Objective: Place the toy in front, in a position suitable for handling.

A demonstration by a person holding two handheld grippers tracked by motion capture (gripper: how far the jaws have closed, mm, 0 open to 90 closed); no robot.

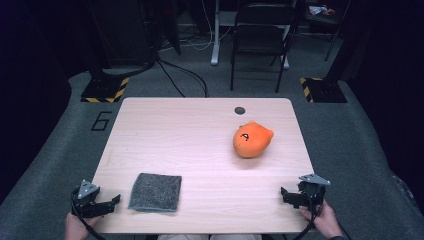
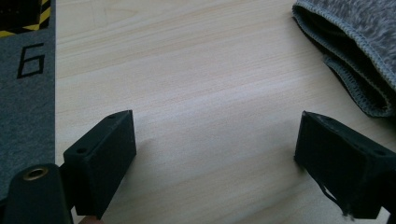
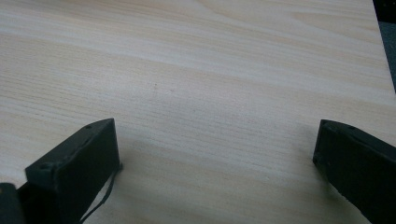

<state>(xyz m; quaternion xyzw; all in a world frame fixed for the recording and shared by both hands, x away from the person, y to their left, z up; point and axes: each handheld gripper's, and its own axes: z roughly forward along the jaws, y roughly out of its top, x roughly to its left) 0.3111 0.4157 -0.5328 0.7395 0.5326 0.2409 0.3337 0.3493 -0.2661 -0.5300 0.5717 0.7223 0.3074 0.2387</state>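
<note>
Two grippers wait with jaws spread, holding nothing: our left gripper (image 1: 107, 204) just beside the folded grey cloth (image 1: 155, 192), our right gripper (image 1: 290, 196) near the table's (image 1: 190, 130) edge. Next, we judge, comes reaching for the cloth.

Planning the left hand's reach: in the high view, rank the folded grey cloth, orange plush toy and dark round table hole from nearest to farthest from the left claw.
1. Folded grey cloth, just right of the left claw.
2. Orange plush toy, right of centre.
3. Dark round table hole, near the far edge.
</note>
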